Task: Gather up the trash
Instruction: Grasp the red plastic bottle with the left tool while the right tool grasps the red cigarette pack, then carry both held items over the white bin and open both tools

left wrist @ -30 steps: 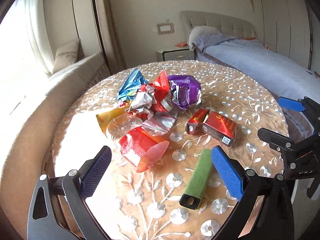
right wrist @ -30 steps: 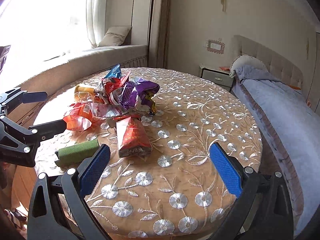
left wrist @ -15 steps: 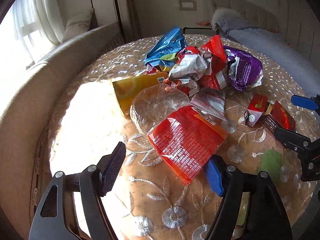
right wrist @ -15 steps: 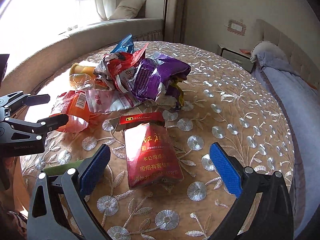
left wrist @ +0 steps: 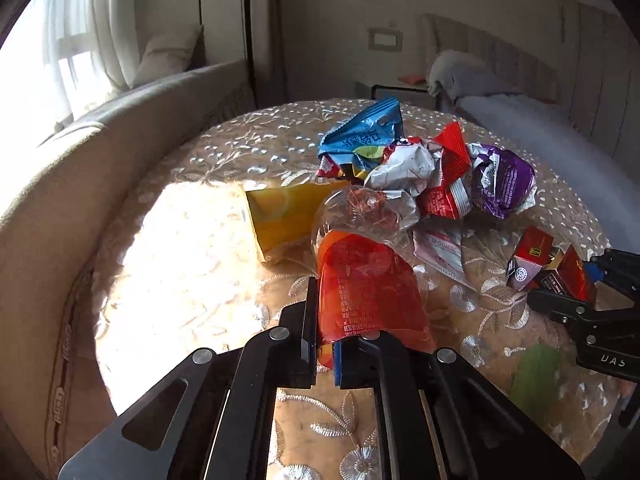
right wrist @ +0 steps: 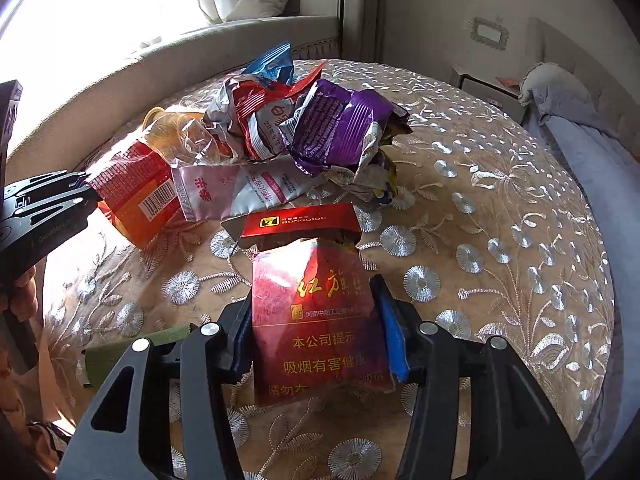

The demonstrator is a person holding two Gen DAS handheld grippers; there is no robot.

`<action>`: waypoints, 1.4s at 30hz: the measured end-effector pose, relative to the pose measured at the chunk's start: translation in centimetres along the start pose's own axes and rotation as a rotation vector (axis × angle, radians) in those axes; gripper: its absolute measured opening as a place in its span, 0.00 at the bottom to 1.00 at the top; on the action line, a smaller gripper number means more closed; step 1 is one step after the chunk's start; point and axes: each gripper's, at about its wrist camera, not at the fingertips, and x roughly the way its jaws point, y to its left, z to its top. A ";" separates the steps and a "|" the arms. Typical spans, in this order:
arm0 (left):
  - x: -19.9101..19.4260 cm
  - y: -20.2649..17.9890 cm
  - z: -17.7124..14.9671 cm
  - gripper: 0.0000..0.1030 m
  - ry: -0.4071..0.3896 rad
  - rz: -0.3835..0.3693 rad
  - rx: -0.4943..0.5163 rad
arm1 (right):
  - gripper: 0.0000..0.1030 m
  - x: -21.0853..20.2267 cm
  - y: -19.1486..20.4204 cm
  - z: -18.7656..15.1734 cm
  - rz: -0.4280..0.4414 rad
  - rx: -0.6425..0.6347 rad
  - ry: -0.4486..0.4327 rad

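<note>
Bedroom, round bench under embroidered beige cloth, window seat behind, bed off to one side.

Left gripper just clamped shut on near edge of red-orange wrapper; wrapper pinched thin between pads, standing up off cloth. Right gripper just closed in on red cigarette pack; both blue pads pressed flat on pack's sides, flip lid open at far end.

Remaining trash heaped mid-bench beyond both grips: clear crumpled plastic touching top of held wrapper, yellow packet just beside it, white-pink sachet flat between wrapper and pack, red-and-silver crumpled bag, purple bag, blue bag at far side. Green flat piece near bench edge, between both grippers, partly hidden behind right gripper's frame.

Nothing in between gripper and its item on either side; heap touching far end of wrapper only.

Both grippers pitched down toward bench, side by side, each visible at edge of other's view. Part of a hand seen under left gripper body.
</note>
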 end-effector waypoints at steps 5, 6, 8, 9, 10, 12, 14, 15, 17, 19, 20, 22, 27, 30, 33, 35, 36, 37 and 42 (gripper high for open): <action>-2.3 0.1 -0.2 0.02 -0.050 -0.008 -0.017 | 0.51 -2.8 0.6 0.1 -0.012 -0.004 -0.055; -3.2 0.0 -0.1 0.02 -0.065 -0.007 -0.017 | 0.51 -3.4 0.7 0.0 -0.015 -0.004 -0.066; -4.7 0.0 -0.1 0.02 -0.096 -0.016 -0.011 | 0.52 -4.5 0.7 -0.1 -0.024 -0.006 -0.082; -5.4 -0.2 -0.1 0.02 -0.106 -0.018 -0.007 | 0.52 -5.2 0.7 -0.2 -0.029 -0.005 -0.092; -6.0 -0.4 0.0 0.02 -0.112 -0.023 0.001 | 0.52 -5.7 0.6 -0.3 -0.036 -0.005 -0.101; -7.5 -0.8 0.1 0.02 -0.133 -0.043 0.010 | 0.52 -7.0 0.6 -0.7 -0.051 -0.005 -0.118; -8.8 -1.7 0.4 0.02 -0.153 -0.063 0.029 | 0.52 -8.2 0.4 -1.1 -0.064 0.003 -0.135; -9.4 -2.0 0.5 0.02 -0.163 -0.070 0.041 | 0.52 -8.9 0.3 -1.4 -0.072 0.005 -0.142; -10.6 -3.3 0.4 0.02 -0.176 -0.094 0.069 | 0.52 -10.0 -0.2 -1.9 -0.093 0.009 -0.158; -11.5 -4.4 0.5 0.02 -0.188 -0.128 0.098 | 0.52 -11.3 -0.6 -2.6 -0.112 0.018 -0.169; -12.0 -5.1 0.5 0.02 -0.195 -0.138 0.114 | 0.52 -11.9 -0.8 -2.9 -0.124 0.025 -0.174; -12.7 -6.5 0.4 0.02 -0.210 -0.163 0.145 | 0.52 -13.0 -1.5 -3.6 -0.145 0.044 -0.185; -14.0 -10.3 -0.2 0.02 -0.226 -0.234 0.218 | 0.52 -15.2 -2.8 -5.6 -0.194 0.085 -0.198; -14.4 -12.8 -0.7 0.02 -0.224 -0.279 0.266 | 0.52 -16.6 -3.6 -7.2 -0.218 0.110 -0.207; -14.6 -15.2 -1.2 0.02 -0.216 -0.323 0.317 | 0.52 -17.7 -4.4 -8.8 -0.254 0.132 -0.206; -14.5 -16.9 -1.5 0.02 -0.206 -0.353 0.354 | 0.52 -18.3 -5.2 -10.0 -0.273 0.151 -0.200; -14.5 -18.0 -1.8 0.02 -0.200 -0.366 0.374 | 0.52 -18.5 -5.6 -10.5 -0.287 0.161 -0.196; -14.3 -18.9 -2.0 0.02 -0.195 -0.380 0.395 | 0.52 -18.7 -6.1 -11.1 -0.300 0.174 -0.191; -13.6 -23.9 -3.9 0.02 -0.154 -0.442 0.513 | 0.52 -19.2 -8.5 -14.6 -0.346 0.247 -0.148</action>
